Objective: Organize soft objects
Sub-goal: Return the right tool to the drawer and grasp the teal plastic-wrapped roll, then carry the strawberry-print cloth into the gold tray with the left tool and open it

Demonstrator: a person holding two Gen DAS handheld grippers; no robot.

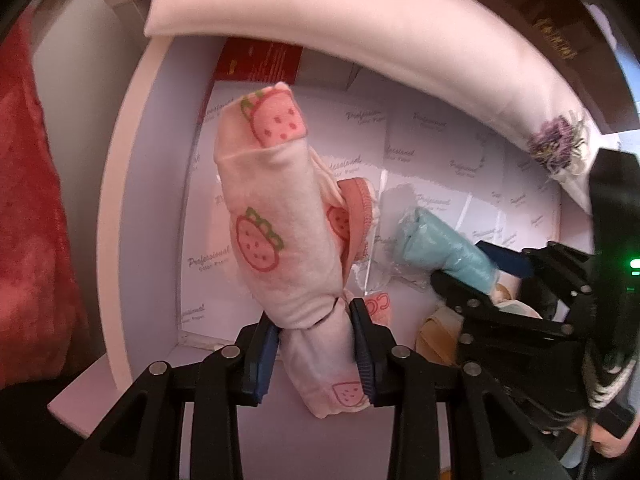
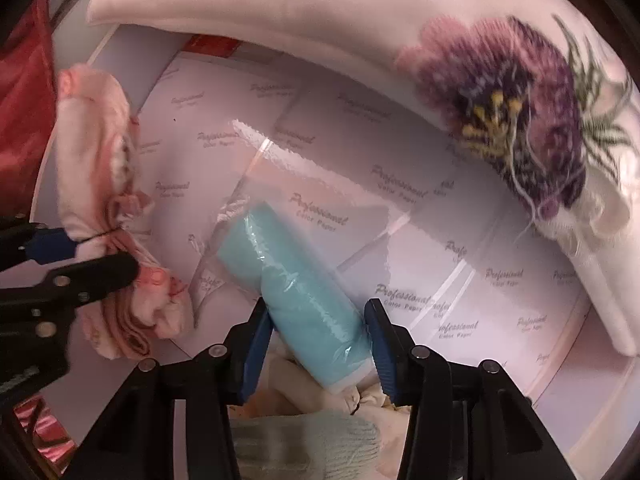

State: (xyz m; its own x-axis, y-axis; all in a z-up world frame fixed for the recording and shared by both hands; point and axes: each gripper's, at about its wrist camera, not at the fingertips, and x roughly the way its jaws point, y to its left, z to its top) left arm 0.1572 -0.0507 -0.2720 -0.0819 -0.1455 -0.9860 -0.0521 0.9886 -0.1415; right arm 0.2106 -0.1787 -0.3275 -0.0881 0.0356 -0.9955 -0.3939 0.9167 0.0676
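White tray (image 1: 132,184): a shallow white-walled container whose floor is lined with sheets printed "Professional Color Paper" (image 2: 320,212); every place below is given relative to it.
Strawberry-print cloth roll (image 1: 272,216): pale pink, tied round with a thin thread, hanging above the tray's left half, not resting on the floor.
Left gripper (image 1: 316,354): blue pads clamped on the lower part of the strawberry-print cloth roll, just below the thread.
Teal cloth roll (image 2: 304,292): wrapped in a clear plastic bag (image 2: 280,168), tilted over the tray's near middle; the bag's free end lies on the paper lining.
Right gripper (image 2: 320,344): no earlier view to compare; its blue pads stand either side of the teal cloth roll's lower end and seem to touch it, but whether they press I cannot tell.
Near edge of tray: cream fabric (image 2: 312,396) and a pale green knitted piece (image 2: 308,440) lie heaped beneath the right gripper.
Far rim: a white cushion (image 2: 280,12) with an embroidered purple flower (image 2: 516,108) leans along it.
Far left corner: a dark red box (image 1: 256,60).
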